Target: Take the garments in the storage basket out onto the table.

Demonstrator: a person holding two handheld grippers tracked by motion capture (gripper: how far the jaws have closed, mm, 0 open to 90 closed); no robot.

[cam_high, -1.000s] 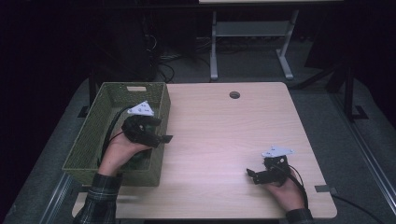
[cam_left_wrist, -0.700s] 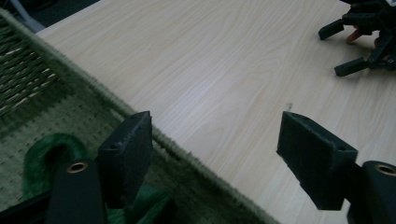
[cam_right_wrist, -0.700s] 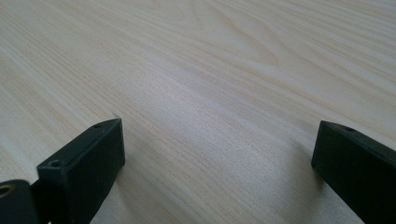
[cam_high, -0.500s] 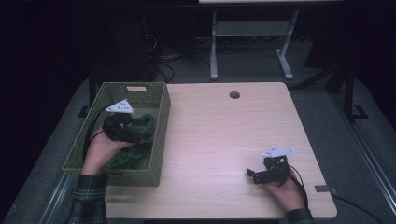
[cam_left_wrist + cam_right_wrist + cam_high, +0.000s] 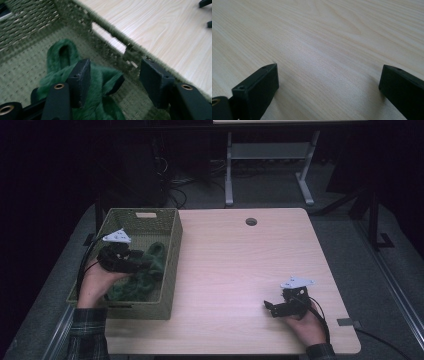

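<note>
A fuzzy green cloth (image 5: 142,272) lies bunched on the floor of the woven green basket (image 5: 172,245), which stands at the nine o'clock side of the wooden table (image 5: 240,270). It sits heaped rather than spread, one loop of it reaching toward the basket's far wall, so a pinch from above looks like the way to lift it.

The left gripper (image 5: 145,266) hangs inside the basket directly over the heap. In the left gripper view the cloth (image 5: 97,92) lies under and against one pad (image 5: 81,80), while the other pad (image 5: 153,82) stands clear toward the basket wall (image 5: 107,47). The jaws have just been closing, with a fold of cloth between them, yet a gap remains and nothing is pinched so far.

The right gripper (image 5: 272,308) rests near the table's five o'clock corner, well apart from the basket, jaws spread wide over bare wood (image 5: 324,45), apparently parked while the left one works.
</note>
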